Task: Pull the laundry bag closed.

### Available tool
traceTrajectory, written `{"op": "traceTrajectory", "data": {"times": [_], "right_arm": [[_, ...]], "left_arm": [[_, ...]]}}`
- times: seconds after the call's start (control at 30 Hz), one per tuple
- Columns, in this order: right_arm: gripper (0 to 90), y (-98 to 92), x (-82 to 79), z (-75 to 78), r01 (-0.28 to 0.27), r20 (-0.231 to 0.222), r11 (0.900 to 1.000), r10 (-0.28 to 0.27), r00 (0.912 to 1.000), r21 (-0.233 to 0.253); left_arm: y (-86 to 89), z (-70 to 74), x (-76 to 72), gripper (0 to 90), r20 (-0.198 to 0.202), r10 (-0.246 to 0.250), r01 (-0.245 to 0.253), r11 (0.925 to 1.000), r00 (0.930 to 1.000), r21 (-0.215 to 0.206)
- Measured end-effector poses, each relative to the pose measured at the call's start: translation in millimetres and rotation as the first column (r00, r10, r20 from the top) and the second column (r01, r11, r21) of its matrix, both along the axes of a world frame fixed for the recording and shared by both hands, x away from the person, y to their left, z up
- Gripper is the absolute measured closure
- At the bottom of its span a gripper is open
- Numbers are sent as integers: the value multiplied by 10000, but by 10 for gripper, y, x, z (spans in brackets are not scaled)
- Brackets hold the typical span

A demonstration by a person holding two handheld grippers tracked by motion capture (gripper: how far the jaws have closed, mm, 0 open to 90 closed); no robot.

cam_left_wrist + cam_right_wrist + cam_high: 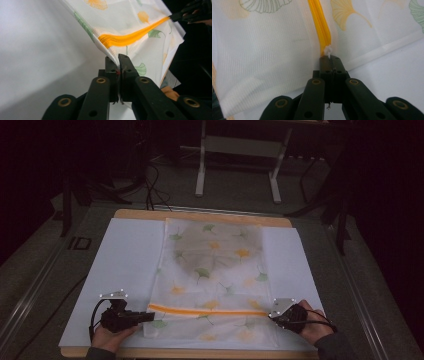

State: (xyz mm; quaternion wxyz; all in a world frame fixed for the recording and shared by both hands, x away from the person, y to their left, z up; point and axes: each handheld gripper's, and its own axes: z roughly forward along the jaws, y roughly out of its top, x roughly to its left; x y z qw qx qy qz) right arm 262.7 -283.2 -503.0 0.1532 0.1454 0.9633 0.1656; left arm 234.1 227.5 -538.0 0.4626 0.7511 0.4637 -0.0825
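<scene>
In the high view, one mesh bag [212,280] printed with green and orange ginkgo leaves is seen lying flat down the middle of one white sheet [125,265], which covers most of a wooden table [202,215]. One orange zipper [205,311] is run across the bag near its front end. Two grippers are counted: the left gripper [148,316] is held at the bag's left edge at the zipper's end, and the right gripper [270,315] at the right edge at the other end. Each is carried by one hand, the left hand [107,336] and the right hand [314,325], at the table's front edge. Beyond the table, a grey floor and one white frame stand [240,160] are made out in a dark room, with cables trailing on the floor.

In the left gripper view, the left gripper [117,65] is seen pressed closed on the bag's edge [113,53], just below the zipper's end [125,40]; the cloth is lifted off the white sheet there. The other gripper is seen far off at the zipper's other end.

In the right gripper view, the right gripper [330,61] is seen closed, with one small white zipper pull [328,51] pinched at its tips, at the end of the orange zipper [320,23]. The bag lies on the white sheet here.
</scene>
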Motion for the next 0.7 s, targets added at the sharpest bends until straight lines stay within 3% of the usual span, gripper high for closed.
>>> {"op": "traceTrajectory", "data": {"times": [0.07, 0.17, 0.37, 0.47, 0.53, 0.6, 0.7], "right_arm": [[847, -49, -5, 0, 185, -73, 9990, -182, 9998, 409], [774, -101, -9, -18, 369, -120, 9973, -362, 9993, 638], [656, -242, -30, -44, 1017, -349, 9838, -976, 9946, 1479], [620, -286, -41, -52, 1368, -516, 9652, -1285, 9904, 2229], [616, -288, -39, -55, 1390, -520, 9630, -1304, 9901, 2307], [608, -286, -22, -68, 1610, -530, 9501, -1523, 9869, 2672], [607, -280, -2, -59, 1794, -520, 9344, -1717, 9838, 3078]], "left_arm": [[34, 11, -20, 815, 75, 75, -75, 10000, 9999, 66], [62, 41, -34, 787, 309, 173, -176, 9998, 9994, 102], [76, 66, -42, 778, 570, 334, -345, 9992, 9978, 179], [114, 77, -52, 778, 608, 499, -510, 9986, 9969, 168], [133, 80, -57, 776, 654, 565, -582, 9980, 9963, 243], [161, 101, -73, 765, 882, 778, -838, 9943, 9931, 663], [182, 115, -82, 753, 1055, 839, -931, 9919, 9909, 863]]}}
